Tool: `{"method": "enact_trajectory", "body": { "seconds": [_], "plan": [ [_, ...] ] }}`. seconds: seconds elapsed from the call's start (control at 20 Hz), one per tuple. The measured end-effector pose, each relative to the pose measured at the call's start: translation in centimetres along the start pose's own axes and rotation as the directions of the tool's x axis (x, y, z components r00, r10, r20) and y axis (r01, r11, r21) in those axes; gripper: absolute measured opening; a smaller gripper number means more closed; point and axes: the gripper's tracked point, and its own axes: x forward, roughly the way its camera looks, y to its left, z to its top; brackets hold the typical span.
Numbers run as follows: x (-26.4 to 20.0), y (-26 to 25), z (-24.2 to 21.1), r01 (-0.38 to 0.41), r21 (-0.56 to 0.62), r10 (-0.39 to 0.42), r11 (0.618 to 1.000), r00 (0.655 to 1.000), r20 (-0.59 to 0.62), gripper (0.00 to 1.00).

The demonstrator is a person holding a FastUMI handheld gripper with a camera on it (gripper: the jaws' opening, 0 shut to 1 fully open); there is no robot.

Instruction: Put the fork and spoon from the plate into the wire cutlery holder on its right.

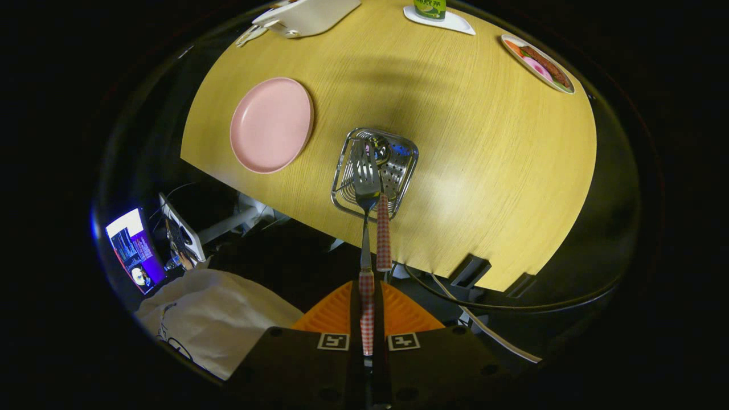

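While the gripper [367, 310] is clamped with both fingers on the checked handle of the fork [366, 228], the fork hangs with its tines over the wire cutlery holder [374, 171] on the wooden table [484, 171]. Just beside it, the spoon [383, 228] already stands in the holder, handle leaning out. To the holder's left sits the pink plate [271, 124], bare

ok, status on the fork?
Hand-held gripper shut on fork handle. Fork tines over the wire cutlery holder, spoon already in it. Pink plate bare. Nothing blocking.
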Motion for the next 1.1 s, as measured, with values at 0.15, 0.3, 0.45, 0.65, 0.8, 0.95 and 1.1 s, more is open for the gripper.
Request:
{"method": "enact_trajectory", "body": {
  "seconds": [0.15, 0.3, 0.45, 0.65, 0.8, 0.95, 1.1],
  "plan": [
    [0.7, -0.5, 0.4, 0.000, -0.002, 0.000, 1.000, 0.996, -0.088, 0.10],
    [0.6, -0.3, 0.8, -0.010, -0.001, 0.009, 1.000, 0.990, -0.141, 0.10],
    [0.2, 0.0, 1.7, -0.024, 0.026, 0.028, 0.999, 0.987, -0.157, 0.10],
    [0.2, -0.6, 2.2, -0.018, 0.075, 0.032, 0.997, 0.980, -0.198, 0.10],
    [0.4, -0.9, 2.3, -0.018, 0.079, 0.035, 0.997, 0.973, -0.229, 0.10],
    [0.4, -0.6, 2.7, -0.026, 0.074, 0.043, 0.997, 0.973, -0.228, 0.13],
    [-0.1, -1.1, 3.4, -0.025, 0.067, 0.037, 0.997, 0.981, -0.192, 0.33]
  ]
}}
